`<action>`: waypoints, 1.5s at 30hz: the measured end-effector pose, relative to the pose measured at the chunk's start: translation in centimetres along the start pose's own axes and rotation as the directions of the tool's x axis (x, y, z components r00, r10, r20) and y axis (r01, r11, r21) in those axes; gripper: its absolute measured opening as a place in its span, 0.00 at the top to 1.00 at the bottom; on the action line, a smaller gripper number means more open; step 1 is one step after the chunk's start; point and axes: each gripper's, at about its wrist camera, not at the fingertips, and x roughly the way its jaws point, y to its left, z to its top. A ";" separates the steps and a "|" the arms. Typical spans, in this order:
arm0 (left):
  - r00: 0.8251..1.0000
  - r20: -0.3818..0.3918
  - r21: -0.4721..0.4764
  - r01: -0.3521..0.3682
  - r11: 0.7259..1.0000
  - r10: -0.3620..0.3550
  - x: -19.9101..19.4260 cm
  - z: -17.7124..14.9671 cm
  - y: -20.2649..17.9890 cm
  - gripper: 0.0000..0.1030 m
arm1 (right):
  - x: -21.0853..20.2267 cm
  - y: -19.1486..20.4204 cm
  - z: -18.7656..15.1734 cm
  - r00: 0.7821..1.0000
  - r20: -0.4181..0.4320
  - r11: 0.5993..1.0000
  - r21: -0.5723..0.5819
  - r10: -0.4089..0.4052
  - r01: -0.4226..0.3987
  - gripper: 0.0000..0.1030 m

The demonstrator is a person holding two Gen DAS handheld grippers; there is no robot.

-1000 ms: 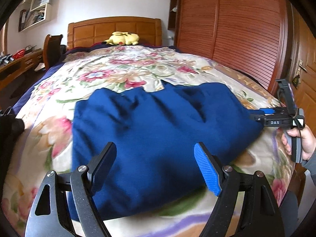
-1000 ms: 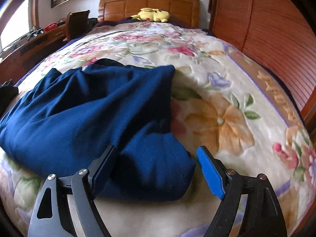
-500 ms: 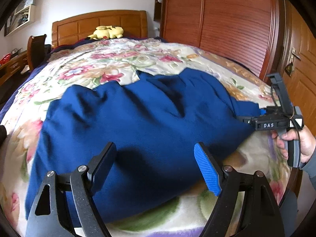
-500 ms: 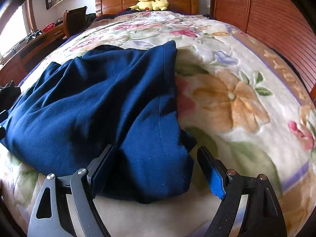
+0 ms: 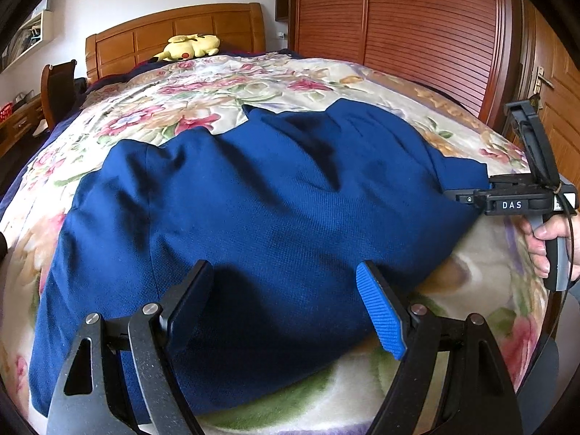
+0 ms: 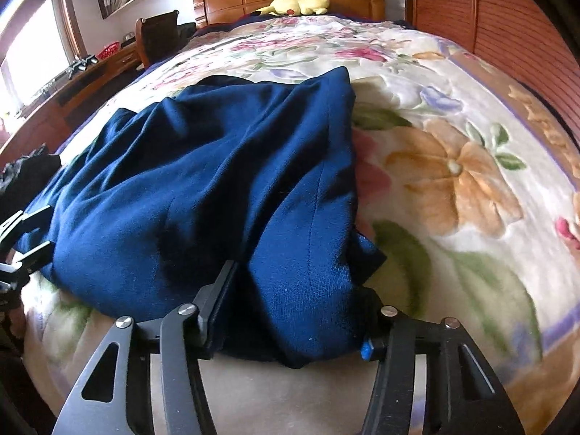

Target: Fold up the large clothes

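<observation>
Blue garment (image 5: 261,217) looks soft, floppy, prob. light; best taken at corners/hem. R gripper (image 6: 290,311) jaws closing on near corner, cloth between them. L gripper (image 5: 286,308) gapes wide above the cloth, nothing held.

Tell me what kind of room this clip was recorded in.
A bedroom, almost certainly. A bed with a wooden headboard and a floral blanket fills the view, a yellow plush toy lies at its head, and a slatted wooden wardrobe stands alongside. The blue garment is spread on the blanket.
</observation>
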 end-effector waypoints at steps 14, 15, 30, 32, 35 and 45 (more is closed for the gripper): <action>1.000 0.019 -0.043 0.016 0.999 -0.015 -1.3 -0.1 1.1 0.21 | -6.9 3.1 4.2 0.977 0.210 0.996 -0.089 0.029 -0.011 0.84; 1.000 0.027 -0.050 0.015 0.999 -0.014 -1.7 -0.1 1.4 0.21 | -7.4 3.8 4.7 0.974 0.223 0.994 -0.107 0.030 -0.006 0.84; 0.987 0.145 -0.137 -0.047 0.989 0.067 -8.5 -1.8 7.7 0.21 | -9.5 13.5 8.2 0.949 0.303 0.957 -0.291 0.092 0.000 0.84; 0.985 0.155 -0.150 -0.057 0.987 0.081 -9.1 -1.9 8.6 0.21 | -9.3 14.5 8.4 0.948 0.302 0.950 -0.313 0.103 -0.004 0.85; 0.980 0.172 -0.170 -0.072 0.983 0.101 -10.0 -2.2 9.8 0.21 | -8.7 15.9 9.2 0.946 0.299 0.938 -0.345 0.128 -0.018 0.85; 0.963 0.204 -0.219 -0.131 0.967 0.177 -12.9 -3.9 13.5 0.21 | -6.8 22.9 9.3 0.933 0.243 0.859 -0.500 0.265 -0.114 0.86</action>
